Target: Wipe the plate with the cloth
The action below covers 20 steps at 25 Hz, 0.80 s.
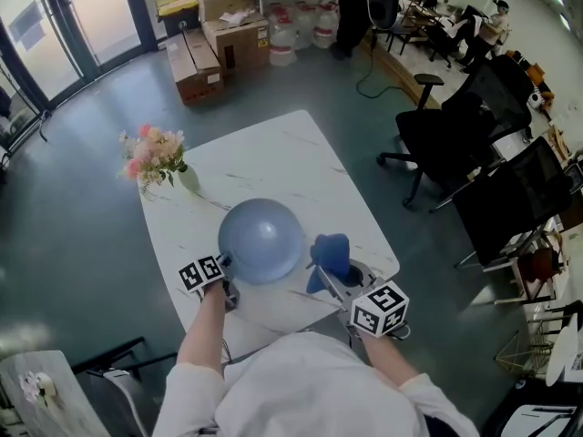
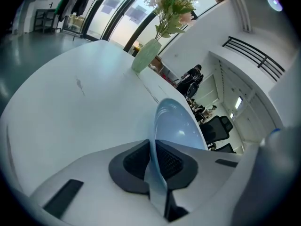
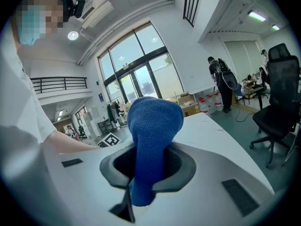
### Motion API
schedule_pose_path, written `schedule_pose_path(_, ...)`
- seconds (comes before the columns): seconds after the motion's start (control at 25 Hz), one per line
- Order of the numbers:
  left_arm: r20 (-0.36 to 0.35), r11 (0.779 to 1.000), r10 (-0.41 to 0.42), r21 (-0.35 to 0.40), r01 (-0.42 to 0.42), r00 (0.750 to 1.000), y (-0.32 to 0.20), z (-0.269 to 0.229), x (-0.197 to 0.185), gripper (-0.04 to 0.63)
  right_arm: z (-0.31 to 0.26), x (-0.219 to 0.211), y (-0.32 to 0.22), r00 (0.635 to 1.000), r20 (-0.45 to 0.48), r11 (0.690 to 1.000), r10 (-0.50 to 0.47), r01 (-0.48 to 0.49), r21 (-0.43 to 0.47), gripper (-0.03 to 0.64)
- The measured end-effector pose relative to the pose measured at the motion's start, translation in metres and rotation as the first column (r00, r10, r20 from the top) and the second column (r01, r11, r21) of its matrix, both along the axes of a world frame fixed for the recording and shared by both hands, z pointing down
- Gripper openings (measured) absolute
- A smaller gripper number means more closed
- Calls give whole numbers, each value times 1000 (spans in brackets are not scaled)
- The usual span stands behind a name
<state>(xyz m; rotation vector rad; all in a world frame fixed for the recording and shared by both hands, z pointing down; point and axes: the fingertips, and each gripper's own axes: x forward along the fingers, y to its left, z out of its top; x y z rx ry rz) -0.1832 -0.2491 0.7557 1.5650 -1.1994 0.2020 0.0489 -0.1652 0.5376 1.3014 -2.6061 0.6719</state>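
Observation:
A light blue plate (image 1: 261,239) is over the white table (image 1: 282,157), near its front edge. My left gripper (image 1: 225,265) is shut on the plate's left rim. In the left gripper view the plate (image 2: 178,124) stands on edge between the two dark pads (image 2: 134,164), which press on it. My right gripper (image 1: 333,279) is just right of the plate, shut on a blue cloth (image 1: 330,255). In the right gripper view the cloth (image 3: 153,126) bulges up out of the jaws of the right gripper (image 3: 149,167), and its lower end hangs below them.
A vase of pink flowers (image 1: 157,157) stands at the table's far left corner, seen close ahead in the left gripper view (image 2: 146,55). Black office chairs (image 1: 455,130) stand to the right of the table. Cardboard boxes (image 1: 223,39) sit on the floor beyond.

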Motion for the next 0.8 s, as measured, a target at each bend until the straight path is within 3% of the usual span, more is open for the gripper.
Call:
schedule_pose_path(0.6,10,996,27,88,-28,1000,7,-31,4,44,-8,-5,4,999,9,999,-31,31,28,84)
schedule_pose_path(0.8,-35,990,6,142,-1,999,14,-52,7,44,-10,-7,4,999,12,998,-49,49,37,84)
